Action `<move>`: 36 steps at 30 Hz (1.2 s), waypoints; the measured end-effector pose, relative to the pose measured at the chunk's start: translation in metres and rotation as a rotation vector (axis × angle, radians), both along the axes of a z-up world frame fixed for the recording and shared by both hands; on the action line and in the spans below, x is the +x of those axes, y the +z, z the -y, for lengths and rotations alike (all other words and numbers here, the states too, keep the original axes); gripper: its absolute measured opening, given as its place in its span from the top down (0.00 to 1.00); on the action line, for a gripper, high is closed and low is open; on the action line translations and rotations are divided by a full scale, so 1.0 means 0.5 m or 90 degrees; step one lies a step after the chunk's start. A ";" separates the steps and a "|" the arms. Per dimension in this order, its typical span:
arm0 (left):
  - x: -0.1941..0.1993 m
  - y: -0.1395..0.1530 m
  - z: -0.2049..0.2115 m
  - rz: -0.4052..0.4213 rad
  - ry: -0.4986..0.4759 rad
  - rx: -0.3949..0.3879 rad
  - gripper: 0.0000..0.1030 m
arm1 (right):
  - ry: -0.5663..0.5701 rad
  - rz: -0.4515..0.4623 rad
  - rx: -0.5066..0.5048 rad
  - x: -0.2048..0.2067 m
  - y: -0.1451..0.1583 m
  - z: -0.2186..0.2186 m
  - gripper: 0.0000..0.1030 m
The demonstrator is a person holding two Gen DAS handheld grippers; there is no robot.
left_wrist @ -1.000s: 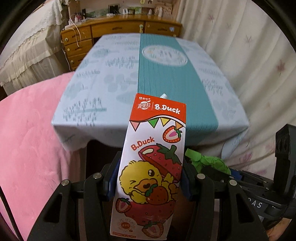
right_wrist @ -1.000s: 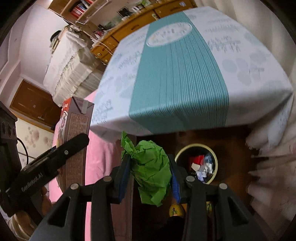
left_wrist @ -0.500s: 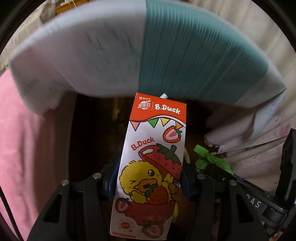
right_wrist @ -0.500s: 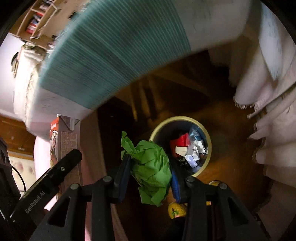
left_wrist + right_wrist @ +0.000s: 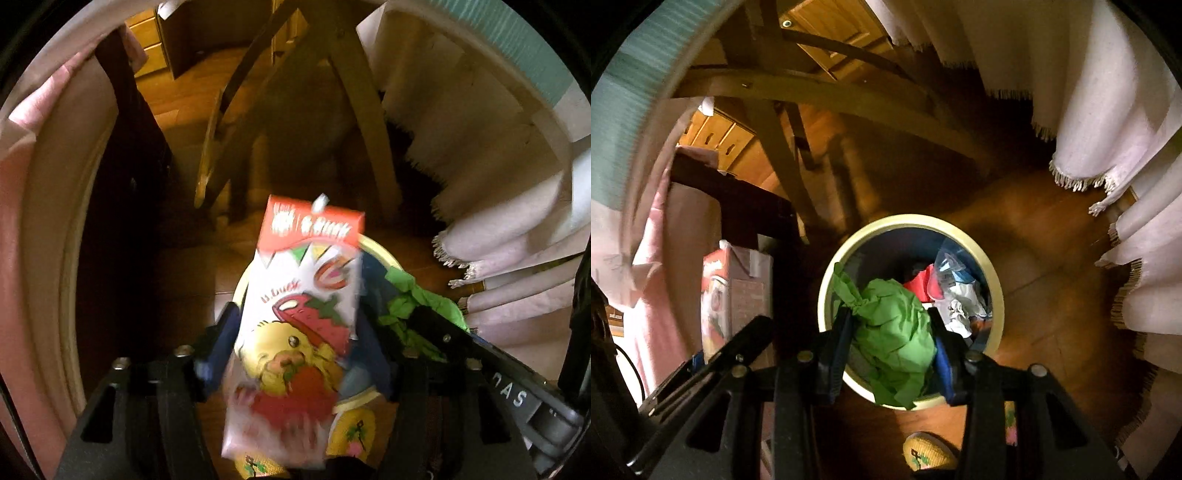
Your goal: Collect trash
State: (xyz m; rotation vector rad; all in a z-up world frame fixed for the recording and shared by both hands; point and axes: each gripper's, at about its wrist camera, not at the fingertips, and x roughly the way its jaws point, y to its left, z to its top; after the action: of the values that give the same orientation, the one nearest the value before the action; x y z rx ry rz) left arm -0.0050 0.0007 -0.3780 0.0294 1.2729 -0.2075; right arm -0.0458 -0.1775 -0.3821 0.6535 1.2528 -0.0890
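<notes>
My left gripper (image 5: 301,328) has its jaws spread apart. The strawberry B.Duck drink carton (image 5: 299,317) between them is blurred, tilted and loose above the yellow-rimmed bin (image 5: 384,254); the carton also shows in the right wrist view (image 5: 718,295). My right gripper (image 5: 892,332) is shut on a crumpled green paper ball (image 5: 894,332) and holds it right over the bin (image 5: 990,266), which holds red, white and clear trash. The green ball also shows in the left wrist view (image 5: 417,306).
The bin stands on a wooden floor under the table, whose wooden legs (image 5: 798,96) cross behind it. White fringed curtains (image 5: 1108,110) hang on the right, a pink cover (image 5: 33,221) on the left. Yellow slippers (image 5: 927,456) are at the bottom.
Both grippers tilted down from the tabletop to the bin under the table. The left jaws opened and the carton has slipped loose. The right gripper still holds the green ball.
</notes>
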 end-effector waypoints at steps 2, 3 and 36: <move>0.004 -0.010 0.005 0.004 0.007 -0.002 0.20 | -0.011 -0.017 0.003 0.005 -0.017 0.006 0.55; 0.007 -0.016 0.000 0.002 0.012 -0.008 0.13 | -0.016 -0.026 0.007 0.006 -0.028 0.011 0.49; 0.021 0.252 -0.045 0.027 0.099 0.019 0.09 | 0.018 0.015 -0.092 0.003 0.224 0.029 0.32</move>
State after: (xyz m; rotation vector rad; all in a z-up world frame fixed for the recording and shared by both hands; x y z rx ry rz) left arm 0.0055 0.0230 -0.2518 -0.0396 1.2303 -0.0539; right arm -0.0441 -0.1917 -0.2703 0.5105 1.2211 -0.1464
